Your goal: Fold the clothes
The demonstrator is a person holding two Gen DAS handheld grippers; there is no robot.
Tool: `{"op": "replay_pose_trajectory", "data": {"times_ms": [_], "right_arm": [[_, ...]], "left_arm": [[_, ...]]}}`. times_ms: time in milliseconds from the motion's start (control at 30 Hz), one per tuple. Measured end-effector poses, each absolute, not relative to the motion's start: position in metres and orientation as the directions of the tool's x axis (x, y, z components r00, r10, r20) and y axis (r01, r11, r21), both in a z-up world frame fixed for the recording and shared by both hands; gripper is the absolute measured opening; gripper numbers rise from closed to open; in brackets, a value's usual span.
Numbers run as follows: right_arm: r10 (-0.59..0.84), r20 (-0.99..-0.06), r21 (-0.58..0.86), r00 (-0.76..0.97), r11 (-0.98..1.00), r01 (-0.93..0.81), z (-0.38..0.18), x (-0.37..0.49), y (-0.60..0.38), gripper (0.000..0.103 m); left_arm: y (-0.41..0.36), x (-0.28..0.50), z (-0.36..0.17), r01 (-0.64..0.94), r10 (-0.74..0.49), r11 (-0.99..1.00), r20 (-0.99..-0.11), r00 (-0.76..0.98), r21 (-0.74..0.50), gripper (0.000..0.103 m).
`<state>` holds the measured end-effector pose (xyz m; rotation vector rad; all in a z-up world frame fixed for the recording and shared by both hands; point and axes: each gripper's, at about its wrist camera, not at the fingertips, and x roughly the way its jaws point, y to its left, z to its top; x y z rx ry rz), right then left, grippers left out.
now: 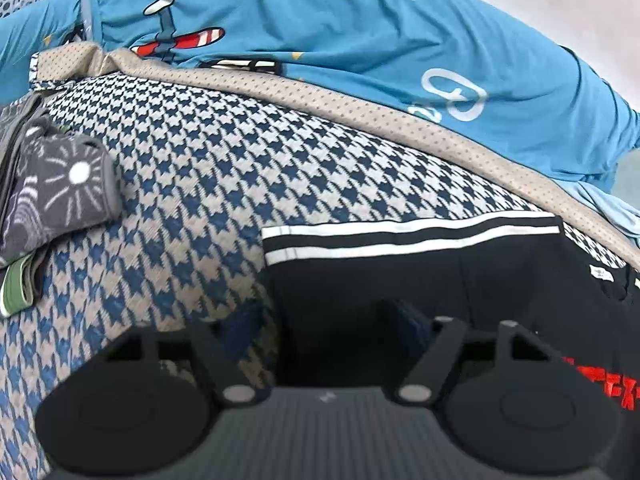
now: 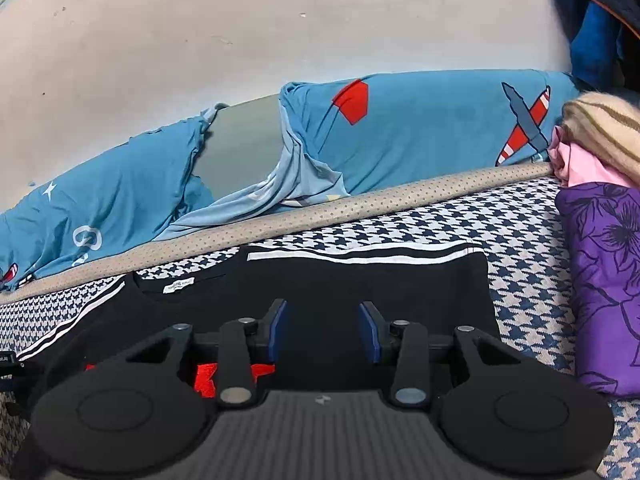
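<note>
1. Since the black shirt (image 2: 360, 280) lies flat on the houndstooth bed cover (image 1: 192, 168), collar label twd the far edge and red print nearest the person, its long axis runs left-right in both views; white-striped cuff at each end.
2. Right gripper (image 2: 324, 330) hangs over the shirt's middle-right, jaws part open, blue pads apart w/ nothing but flat cloth seen between them. Not gripping, as far as I can see.
3. Left gripper (image 1: 328, 332) sits at the shirt's left end, just below the striped cuff; jaws part open, pads dark and blurry, no cloth visibly pinched.
4. Judgement: each gripper is nearer its own end, so a sleeve-in or end-to-end fold suits both.
5. Outward: grey patterned folded item (image 1: 60, 184) at far left, purple floral bundle (image 2: 604, 280) at far right, blue blanket (image 2: 420, 132) along the wall behind.
</note>
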<state>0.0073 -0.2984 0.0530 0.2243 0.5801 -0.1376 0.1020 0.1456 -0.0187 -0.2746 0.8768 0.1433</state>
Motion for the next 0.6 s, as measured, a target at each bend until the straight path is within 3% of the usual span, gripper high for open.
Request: {"op": "replay_pose_trajectory", "data": {"times_ms": [67, 300, 433, 500, 600], "right_arm": [[-0.064, -0.558, 0.169, 0.828, 0.967, 0.189, 0.0528, 0.0075, -0.2976, 0.038], [-0.054, -0.56, 0.171, 0.827, 0.969, 0.179, 0.0523, 0.0092, -0.2949, 0.038], [-0.052, -0.564, 0.174, 0.824, 0.968, 0.18, 0.0507, 0.0106, -0.295, 0.038], [-0.05, -0.566, 0.178, 0.823, 0.967, 0.182, 0.0499, 0.0113, -0.2955, 0.038], [-0.048, -0.564, 0.182, 0.825, 0.967, 0.18, 0.0494, 0.0115, -0.2951, 0.038]], "left_arm": [[0.1452, 0.1013, -0.0188, -0.225, -0.001, 0.956, -0.766, 0.643, -0.19, 0.06], [0.1437, 0.1003, -0.0205, -0.21, -0.013, 0.956, -0.744, 0.668, -0.205, 0.023], [0.1415, 0.0988, -0.0216, -0.213, -0.003, 0.956, -0.736, 0.677, -0.2, 0.018], [0.1415, 0.0981, -0.0201, -0.224, 0.013, 0.955, -0.731, 0.682, -0.192, 0.008], [0.1418, 0.098, -0.0167, -0.249, 0.07, 0.957, -0.716, 0.694, -0.148, 0.005]]}}
